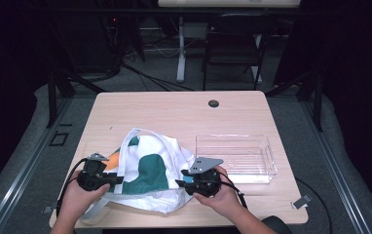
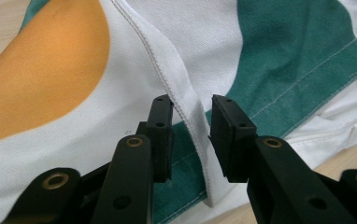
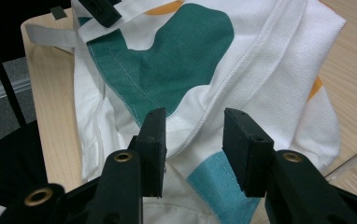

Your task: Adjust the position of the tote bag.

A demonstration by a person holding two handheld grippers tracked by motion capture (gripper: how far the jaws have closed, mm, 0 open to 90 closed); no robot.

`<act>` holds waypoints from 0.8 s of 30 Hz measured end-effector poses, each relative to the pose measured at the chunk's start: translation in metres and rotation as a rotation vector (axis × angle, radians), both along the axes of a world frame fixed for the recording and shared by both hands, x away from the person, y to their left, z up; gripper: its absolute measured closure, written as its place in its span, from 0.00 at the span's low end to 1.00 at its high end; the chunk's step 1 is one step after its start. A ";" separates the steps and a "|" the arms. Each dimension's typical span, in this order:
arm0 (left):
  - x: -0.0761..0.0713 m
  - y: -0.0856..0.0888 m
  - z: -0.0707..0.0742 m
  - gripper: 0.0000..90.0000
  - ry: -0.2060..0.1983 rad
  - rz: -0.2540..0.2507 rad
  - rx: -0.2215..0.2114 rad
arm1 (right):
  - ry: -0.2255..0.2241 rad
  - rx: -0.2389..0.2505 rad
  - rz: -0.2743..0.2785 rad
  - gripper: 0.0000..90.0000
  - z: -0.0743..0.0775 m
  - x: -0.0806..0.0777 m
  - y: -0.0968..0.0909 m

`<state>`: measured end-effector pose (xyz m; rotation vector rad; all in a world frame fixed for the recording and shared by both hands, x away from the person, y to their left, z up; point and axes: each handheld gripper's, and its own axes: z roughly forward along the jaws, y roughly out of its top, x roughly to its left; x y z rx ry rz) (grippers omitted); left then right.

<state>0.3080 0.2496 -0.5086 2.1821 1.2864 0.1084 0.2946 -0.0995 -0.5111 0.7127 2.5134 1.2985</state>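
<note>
Tote bag (image 1: pixel 147 170) of white canvas with green, orange and blue patches lies crumpled on the near half of the counter (image 1: pixel 174 109), just left of the clear plastic bin (image 1: pixel 235 157).

Left gripper (image 2: pixel 193 123): fingers (image 2: pixel 160 135) parted, not clenched. A raised, stitched white hem of the bag stands in the gap between them, close to the left pad. No pinch made yet. In the high view this gripper (image 1: pixel 96 176) sits at the bag's left edge, held in the person's left hand (image 1: pixel 79 197).

Right gripper (image 3: pixel 193 140): fingers (image 3: pixel 246 149) likewise spread wide, holding nothing. A seamed fold of the bag runs through the gap below them, with the blue patch (image 3: pixel 221 184) just under the right pad. In the high view this gripper (image 1: pixel 198 179) is at the bag's right edge, between the bag and the bin, in the right hand (image 1: pixel 220 195).

Assessment: the step in hand appears to be taking hold of the bag's rim at two opposite points, likely to open or lift it.

Recommendations:
- Close the left fingers squarely on the hem, catching the stitched band itself rather than the loose cloth beside it; the doubled seam should resist slipping.
- Lower the right fingers so the seam sits deep between the pads before closing; a tip-only pinch may pull free.
- Take one layer on each side if the aim is to open the mouth; catching both layers would keep it shut.
- Watch the grey strap (image 3: pixel 50 35) at the bag's far-left corner in the right gripper view, which could snag.
</note>
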 end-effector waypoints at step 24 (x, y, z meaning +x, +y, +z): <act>-0.005 0.000 0.011 0.98 -0.033 -0.039 -0.021 | -0.028 -0.013 0.056 0.68 -0.001 -0.004 0.005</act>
